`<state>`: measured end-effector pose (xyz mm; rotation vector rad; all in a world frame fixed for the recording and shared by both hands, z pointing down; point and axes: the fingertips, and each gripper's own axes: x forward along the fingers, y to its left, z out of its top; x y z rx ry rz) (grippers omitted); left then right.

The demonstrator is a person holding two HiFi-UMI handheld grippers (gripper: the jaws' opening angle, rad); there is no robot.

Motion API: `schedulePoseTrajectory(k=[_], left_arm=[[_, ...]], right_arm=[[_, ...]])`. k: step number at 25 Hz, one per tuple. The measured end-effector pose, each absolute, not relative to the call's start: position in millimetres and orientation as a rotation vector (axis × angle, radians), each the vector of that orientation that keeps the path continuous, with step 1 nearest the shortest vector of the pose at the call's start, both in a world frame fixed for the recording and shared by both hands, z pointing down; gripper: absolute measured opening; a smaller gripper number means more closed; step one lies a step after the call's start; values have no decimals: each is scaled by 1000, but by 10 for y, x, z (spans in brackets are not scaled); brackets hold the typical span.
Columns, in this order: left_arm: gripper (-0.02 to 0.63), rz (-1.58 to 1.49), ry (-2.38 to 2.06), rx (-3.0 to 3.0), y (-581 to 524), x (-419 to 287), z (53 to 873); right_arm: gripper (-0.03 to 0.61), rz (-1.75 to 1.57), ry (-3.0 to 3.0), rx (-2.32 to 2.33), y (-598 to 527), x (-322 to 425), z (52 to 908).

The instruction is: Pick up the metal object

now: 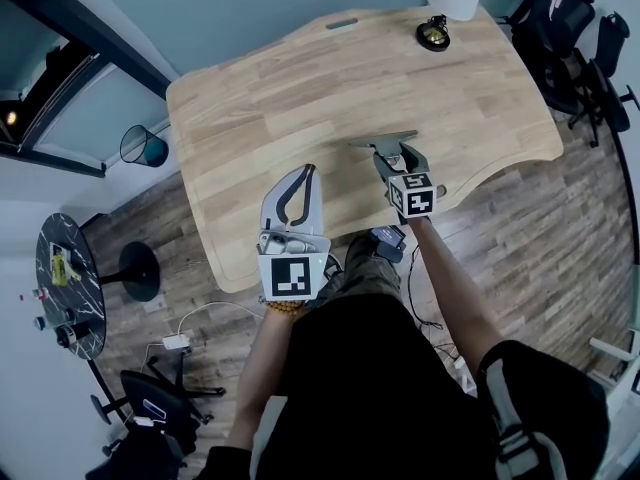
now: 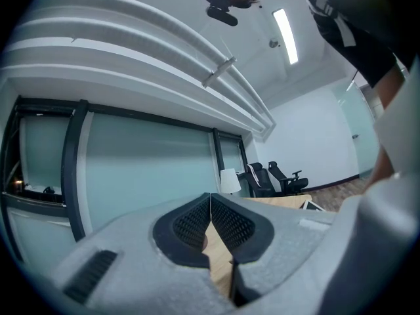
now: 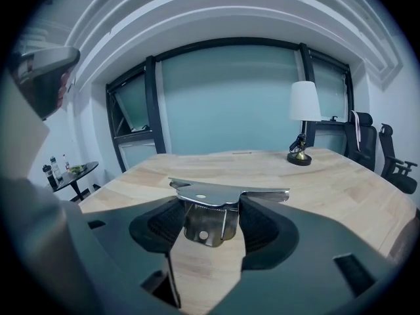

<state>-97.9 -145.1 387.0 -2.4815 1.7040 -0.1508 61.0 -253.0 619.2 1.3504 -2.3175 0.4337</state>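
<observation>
Metal object [image 3: 223, 194] held by right tool [image 3: 210, 230].

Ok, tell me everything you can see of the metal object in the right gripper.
The metal object is a shiny silver bracket: a flat winged top plate with a small hole, above a folded channel with another hole. It sits upright, plate level, its channel clamped between the pads of the right gripper, apparently clear of the wooden table.
</observation>
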Motion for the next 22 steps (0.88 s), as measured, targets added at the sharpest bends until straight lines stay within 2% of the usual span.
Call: schedulePoseTrajectory(k=[6, 22], left_arm=[[17, -110, 1696, -2487, -1520, -934, 3797], [17, -62, 1665, -2483, -1679, -826, 3718]], right_arm=[[258, 484, -2417, 1377, -2584, 571, 5826], [258, 298, -2653, 1388, -2584, 353, 4558]])
